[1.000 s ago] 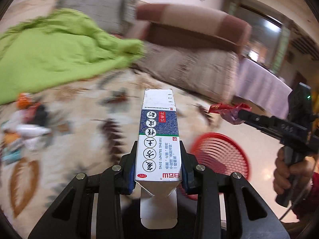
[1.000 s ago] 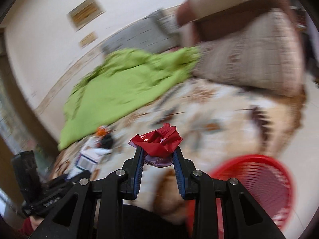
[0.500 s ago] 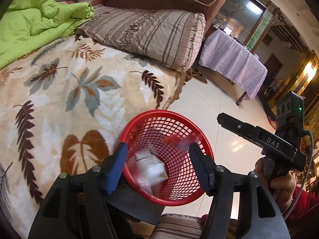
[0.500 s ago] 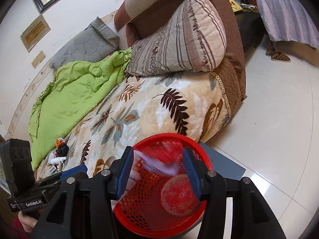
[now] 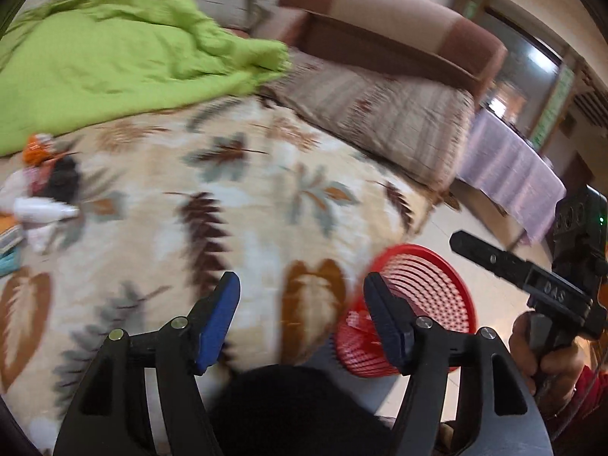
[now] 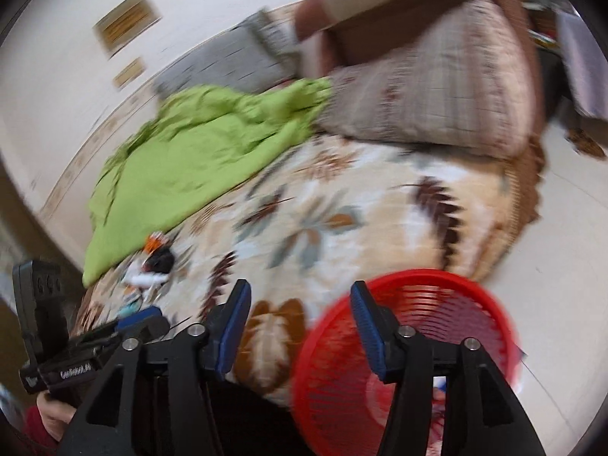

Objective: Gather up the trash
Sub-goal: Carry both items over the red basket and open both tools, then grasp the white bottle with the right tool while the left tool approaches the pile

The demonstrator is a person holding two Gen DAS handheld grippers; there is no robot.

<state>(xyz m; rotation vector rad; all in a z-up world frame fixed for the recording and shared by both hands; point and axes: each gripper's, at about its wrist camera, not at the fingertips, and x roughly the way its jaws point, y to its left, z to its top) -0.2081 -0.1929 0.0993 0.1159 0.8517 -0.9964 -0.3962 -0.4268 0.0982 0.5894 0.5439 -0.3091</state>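
Note:
A red mesh basket (image 5: 425, 300) stands on the floor by the bed's edge; it also shows in the right wrist view (image 6: 410, 357). My left gripper (image 5: 302, 292) is open and empty, over the leaf-print blanket (image 5: 243, 205) beside the basket. My right gripper (image 6: 300, 300) is open and empty, its right finger over the basket rim. A blurred pile of trash (image 5: 38, 197) lies on the blanket at far left: white, orange and black pieces. The pile also shows in the right wrist view (image 6: 152, 262).
A green quilt (image 5: 114, 53) covers the bed's far side. A striped pillow (image 5: 380, 110) leans on the brown headboard (image 5: 399, 41). A cloth-covered table (image 5: 513, 167) stands beyond on the tiled floor (image 6: 562, 235). My right tool (image 5: 539, 277) appears at right.
Both views have swung up from over the basket back toward the bed. Both grippers stay open and empty; the box and red wrapper held a second ago are gone from them.

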